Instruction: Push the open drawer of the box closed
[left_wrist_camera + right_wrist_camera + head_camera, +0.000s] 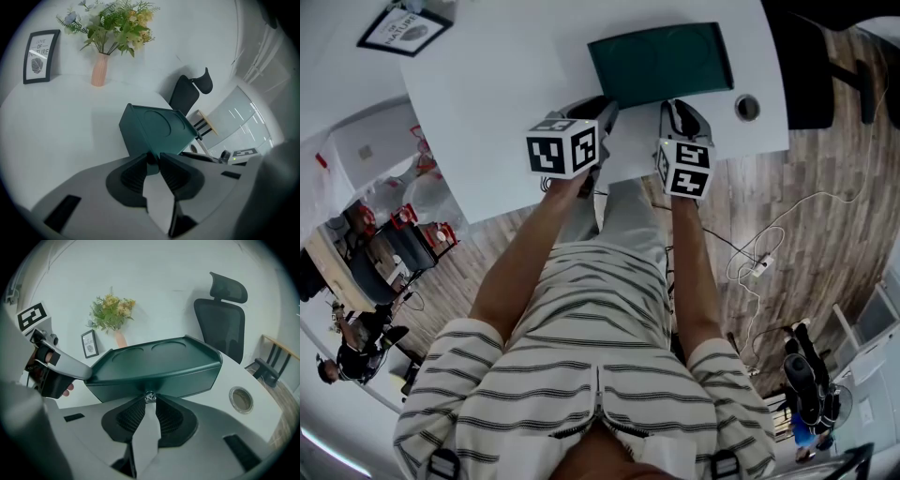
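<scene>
A dark green box (661, 61) stands on the white table (487, 103), its front face toward me. My right gripper (677, 111) is at the middle of that front. In the right gripper view the drawer's small metal knob (150, 397) sits between the fingertips of this gripper (150, 400), whose jaws stand a little apart. My left gripper (602, 111) is at the box's near left corner (140, 140); its jaws (155, 158) show a narrow gap and hold nothing. I cannot tell how far the drawer stands out.
A framed print (403, 30) and a pink vase of flowers (99, 70) stand at the table's far side. A round cable hole (747, 107) lies right of the box. A black office chair (220, 319) is behind the table. Cables (759, 267) trail on the wooden floor.
</scene>
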Motion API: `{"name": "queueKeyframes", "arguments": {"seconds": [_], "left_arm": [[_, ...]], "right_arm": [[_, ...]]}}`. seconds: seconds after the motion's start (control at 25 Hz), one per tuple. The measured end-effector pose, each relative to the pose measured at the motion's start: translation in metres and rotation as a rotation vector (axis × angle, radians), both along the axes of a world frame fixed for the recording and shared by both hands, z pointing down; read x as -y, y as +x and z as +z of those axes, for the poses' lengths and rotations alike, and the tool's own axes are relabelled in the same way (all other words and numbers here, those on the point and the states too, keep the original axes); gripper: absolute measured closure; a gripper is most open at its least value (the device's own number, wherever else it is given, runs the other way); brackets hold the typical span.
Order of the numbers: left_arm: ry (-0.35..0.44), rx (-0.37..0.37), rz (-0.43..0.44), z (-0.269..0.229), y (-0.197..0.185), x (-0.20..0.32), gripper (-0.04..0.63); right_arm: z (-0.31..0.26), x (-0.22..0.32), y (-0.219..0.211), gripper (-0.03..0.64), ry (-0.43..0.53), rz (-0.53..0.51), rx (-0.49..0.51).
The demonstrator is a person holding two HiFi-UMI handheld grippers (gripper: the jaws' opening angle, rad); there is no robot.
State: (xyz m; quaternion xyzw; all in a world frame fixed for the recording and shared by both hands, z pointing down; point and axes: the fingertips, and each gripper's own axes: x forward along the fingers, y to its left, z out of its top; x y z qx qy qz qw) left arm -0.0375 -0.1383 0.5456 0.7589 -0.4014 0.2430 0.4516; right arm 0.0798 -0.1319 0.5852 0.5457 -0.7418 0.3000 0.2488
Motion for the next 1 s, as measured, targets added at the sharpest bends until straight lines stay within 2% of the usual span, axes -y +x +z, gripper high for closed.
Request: {"name": "queueKeyframes", "arguments": {"seconds": [0.44,0.6,1.0], "left_arm": [[0.013,0.0,0.005,0.0,-0.001,0.0,0.503],[0.02,0.004,0.009,0.0,-0.001,-0.001,0.503],[0.064,-0.018,0.006,-0.028,0.003,-0.009,0.505]], "right_arm": [[0.001,0.0,0.0,0.529,-0.002,0.034,0.027],[0.001,-0.004,0.0,0.508,-0.018,0.047,0.052],[-0.041,-0.019,0.011,0.489,0.04,0.078,0.073]]}}
